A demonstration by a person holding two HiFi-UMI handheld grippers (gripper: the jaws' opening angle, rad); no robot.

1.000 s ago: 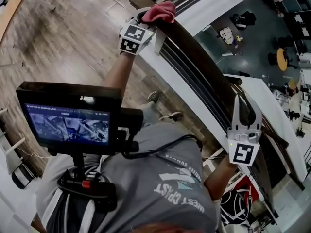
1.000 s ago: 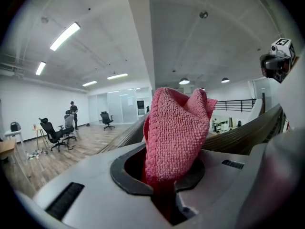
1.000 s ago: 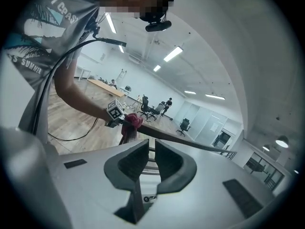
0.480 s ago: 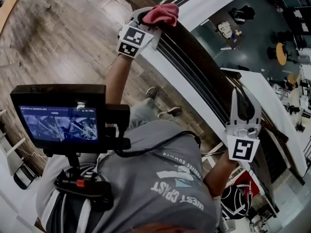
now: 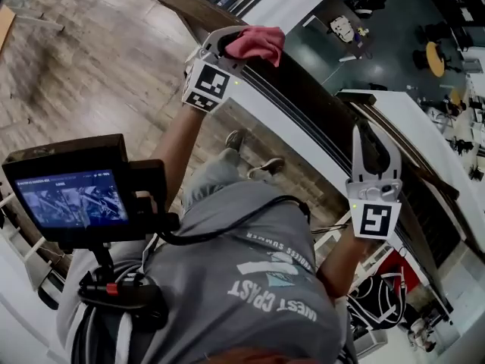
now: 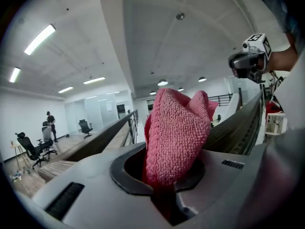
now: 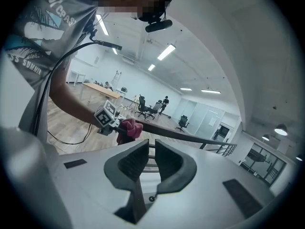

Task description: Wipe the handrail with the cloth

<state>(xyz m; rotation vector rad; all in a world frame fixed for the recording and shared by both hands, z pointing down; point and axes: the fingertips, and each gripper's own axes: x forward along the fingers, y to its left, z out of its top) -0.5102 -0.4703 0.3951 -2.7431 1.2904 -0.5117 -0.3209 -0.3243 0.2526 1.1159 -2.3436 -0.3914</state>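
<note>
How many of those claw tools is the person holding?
2. The left gripper clamps the pink cloth on the handrail; the right gripper, empty, is nearer along that rail. None seems hidden.

Bright, even white light from ceiling strip lamps point(image 6: 40, 38) fills both gripper views, with no hard shadows. The head view is darker and muted. Gripper views show strong fisheye bending and black vignette at the edges; the cloth point(image 6: 176, 132) weave is sharp, while the nearest foreground is soft.
</note>
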